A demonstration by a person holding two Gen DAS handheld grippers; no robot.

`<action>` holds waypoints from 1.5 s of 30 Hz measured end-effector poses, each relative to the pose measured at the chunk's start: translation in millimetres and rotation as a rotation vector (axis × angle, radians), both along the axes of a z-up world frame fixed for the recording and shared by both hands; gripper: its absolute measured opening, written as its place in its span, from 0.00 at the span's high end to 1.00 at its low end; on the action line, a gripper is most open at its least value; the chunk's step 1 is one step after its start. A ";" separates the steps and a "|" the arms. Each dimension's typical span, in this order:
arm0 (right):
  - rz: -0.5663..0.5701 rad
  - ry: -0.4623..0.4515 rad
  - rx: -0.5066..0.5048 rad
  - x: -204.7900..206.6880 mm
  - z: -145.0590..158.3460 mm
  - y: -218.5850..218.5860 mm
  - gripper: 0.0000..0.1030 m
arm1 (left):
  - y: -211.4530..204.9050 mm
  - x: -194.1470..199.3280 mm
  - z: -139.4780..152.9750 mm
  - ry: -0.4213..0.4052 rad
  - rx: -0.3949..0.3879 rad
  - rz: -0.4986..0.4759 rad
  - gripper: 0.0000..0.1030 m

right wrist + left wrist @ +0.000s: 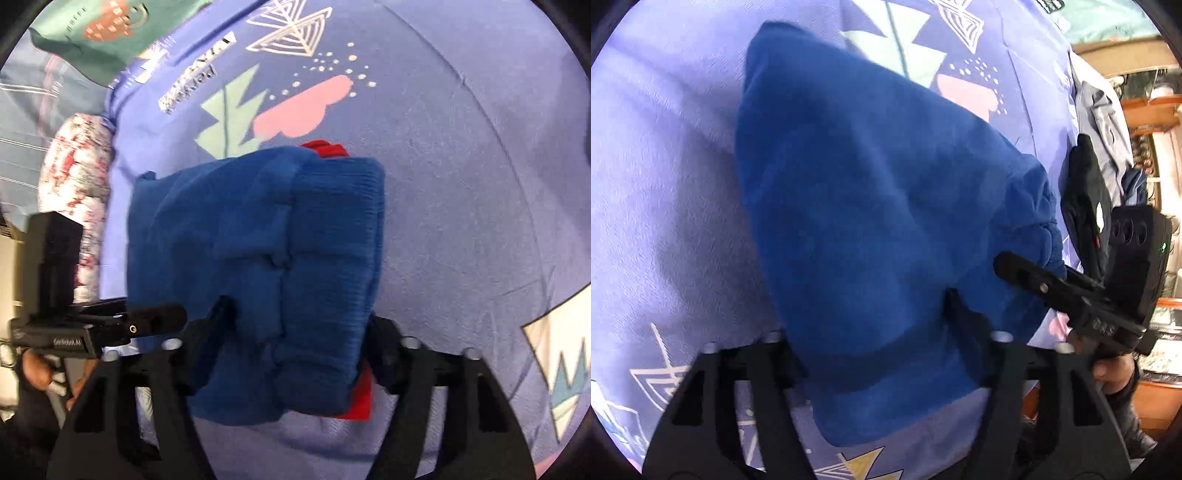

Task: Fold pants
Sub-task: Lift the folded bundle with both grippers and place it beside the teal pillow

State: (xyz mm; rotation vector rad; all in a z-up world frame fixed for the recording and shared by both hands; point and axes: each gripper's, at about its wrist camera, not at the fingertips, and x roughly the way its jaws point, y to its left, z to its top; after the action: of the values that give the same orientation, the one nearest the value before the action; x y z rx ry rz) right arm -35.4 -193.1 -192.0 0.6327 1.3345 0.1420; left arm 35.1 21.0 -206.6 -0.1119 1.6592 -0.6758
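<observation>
The blue pants (871, 206) hang folded over a lilac patterned bedsheet (665, 147). My left gripper (886, 354) is shut on a fold at one end; the cloth covers its fingertips. My right gripper (295, 332) is shut on the ribbed waistband end of the pants (258, 240), with a red lining (360, 402) showing underneath. The right gripper also shows in the left wrist view (1027, 273) at the pants' right edge, and the left gripper shows in the right wrist view (155, 321) at the left edge.
The sheet (461, 184) has pink, green and white prints. A red-and-white bundle (81, 184) and a green garment (103, 33) lie at the far left. A dark garment (1086, 192) and wooden shelves (1145, 110) are at the right.
</observation>
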 end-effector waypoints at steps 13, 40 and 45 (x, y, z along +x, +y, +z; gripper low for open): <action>0.103 -0.345 0.036 108.5 136.7 -4.4 0.62 | 9.7 93.9 164.3 -0.425 -0.141 0.063 0.64; 0.159 -0.335 -0.377 388.0 19.7 -3.5 0.08 | -14.0 352.2 42.8 -0.428 0.057 0.281 0.23; 0.094 -0.384 -0.376 361.1 59.0 -15.3 0.08 | -3.5 325.9 72.9 -0.498 0.066 0.347 0.21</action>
State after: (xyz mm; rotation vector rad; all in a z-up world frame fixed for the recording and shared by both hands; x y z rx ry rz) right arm 325.7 -208.4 -133.1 0.2087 0.9826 0.0804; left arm 360.9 17.5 -133.7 -0.1652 1.1436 -0.3461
